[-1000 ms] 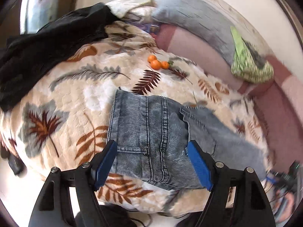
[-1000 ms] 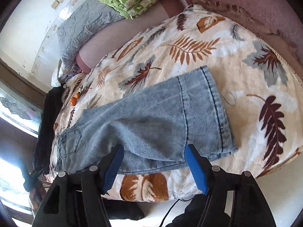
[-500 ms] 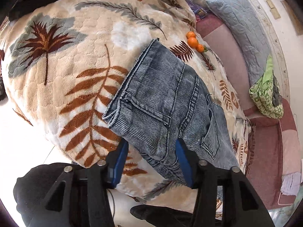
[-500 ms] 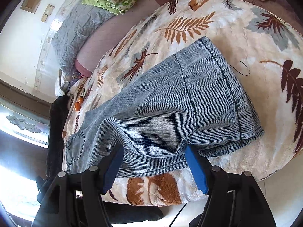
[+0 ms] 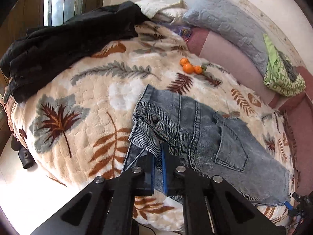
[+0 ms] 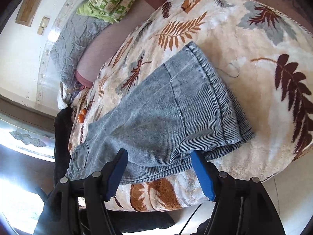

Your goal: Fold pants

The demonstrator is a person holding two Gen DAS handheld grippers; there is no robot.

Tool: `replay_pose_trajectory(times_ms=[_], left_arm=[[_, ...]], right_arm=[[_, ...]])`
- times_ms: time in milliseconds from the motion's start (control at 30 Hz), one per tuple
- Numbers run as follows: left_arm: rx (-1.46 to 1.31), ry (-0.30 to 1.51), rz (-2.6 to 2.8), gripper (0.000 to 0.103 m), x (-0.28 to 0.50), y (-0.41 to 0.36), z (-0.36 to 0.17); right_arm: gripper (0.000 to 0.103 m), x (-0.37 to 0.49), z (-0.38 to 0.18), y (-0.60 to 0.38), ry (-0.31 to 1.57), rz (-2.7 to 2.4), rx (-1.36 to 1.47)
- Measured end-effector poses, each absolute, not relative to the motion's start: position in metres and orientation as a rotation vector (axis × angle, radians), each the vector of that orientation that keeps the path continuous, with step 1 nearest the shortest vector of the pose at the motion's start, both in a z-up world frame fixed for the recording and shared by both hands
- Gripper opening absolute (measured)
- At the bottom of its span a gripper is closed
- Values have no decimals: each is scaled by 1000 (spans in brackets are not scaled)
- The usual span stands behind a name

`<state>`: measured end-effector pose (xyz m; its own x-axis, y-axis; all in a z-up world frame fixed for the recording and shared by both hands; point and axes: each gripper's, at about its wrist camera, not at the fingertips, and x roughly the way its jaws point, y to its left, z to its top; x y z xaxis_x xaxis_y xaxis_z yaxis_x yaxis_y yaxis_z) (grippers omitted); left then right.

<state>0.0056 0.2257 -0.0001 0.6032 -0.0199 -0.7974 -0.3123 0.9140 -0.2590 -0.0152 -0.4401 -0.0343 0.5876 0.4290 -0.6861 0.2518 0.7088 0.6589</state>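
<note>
Blue denim pants [image 5: 195, 129] lie on a leaf-patterned blanket [image 5: 88, 90] covering the bed, back pocket up, folded lengthwise. In the left wrist view my left gripper [image 5: 158, 150] is shut on the near waistband corner, and the cloth bunches up between its blue pads. In the right wrist view the leg end of the pants [image 6: 166, 107] runs to the hem on the right. My right gripper [image 6: 158, 154] is open, its fingers straddling the near edge of the leg just short of the hem, and the pads do not press on the cloth.
A black garment [image 5: 68, 45] lies heaped at the far left of the bed. Three oranges [image 5: 189, 67] sit beyond the waistband. A grey pillow [image 5: 225, 23] and a green patterned cloth [image 5: 281, 76] line the wall side. The blanket's near edge drops to a pale floor [image 6: 283, 205].
My left gripper's jaws closed onto the waistband corner, which now stands bunched between the pads. My right gripper moved closer to the pants leg and rolled, its jaws still wide.
</note>
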Motion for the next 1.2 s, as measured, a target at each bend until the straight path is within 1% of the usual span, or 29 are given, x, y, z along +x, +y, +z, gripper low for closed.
replay_pose_trajectory(times_ms=[67,133,367,433,467,500,533,567,600,733,800,833,867,900,933,1000,1033,1100,1133,1200], left_arm=[[-452,998,188,7,16,236,-27],[-483,1012,181,7,17,242,-42],[-470,995,163,8,18,240,-41],[-472,993,160,8,18,240,-41],[-470,992,158,8,18,240,-41],[-471,992,156,8,19,240,-41],[-473,993,154,8,19,241,-42],[-475,993,151,8,19,242,-42],[-475,994,149,9,19,242,-42],[-447,999,150,9,20,240,-42],[-436,1000,156,9,22,238,-42],[-438,1001,158,9,22,237,-42],[-442,1002,158,9,22,238,-42],[-447,1005,154,9,22,239,-42],[-445,1011,149,10,22,239,-42],[-441,1024,129,10,22,242,-41],[-452,1028,117,11,21,244,-39],[-488,1019,118,21,13,251,-31],[-499,995,130,25,7,253,-24],[-473,913,171,40,-5,254,-4]], right_arm=[[73,-20,-33,-451,965,76,813],[73,-24,-37,-461,979,31,835],[73,-29,-47,-488,960,-31,944],[70,-22,-47,-486,976,-32,933],[62,-18,-48,-484,990,-49,918],[49,-15,-48,-483,997,-68,893],[41,-12,-47,-480,1001,-87,860],[22,-10,-43,-479,1000,-102,818],[15,-9,-37,-478,992,-111,769],[14,-9,18,-458,877,-134,470],[14,-2,6,-459,929,-175,405],[16,4,-15,-464,1002,-196,378],[23,8,-39,-471,1076,-180,419],[30,2,-46,-485,1063,-141,546],[35,-8,-40,-497,1005,-151,608],[85,-23,-28,-508,957,-205,632],[88,-29,-25,-511,950,-202,648],[88,-40,-23,-514,944,-145,719],[88,-44,-22,-514,942,-116,760],[88,-49,-27,-511,950,-66,832]])
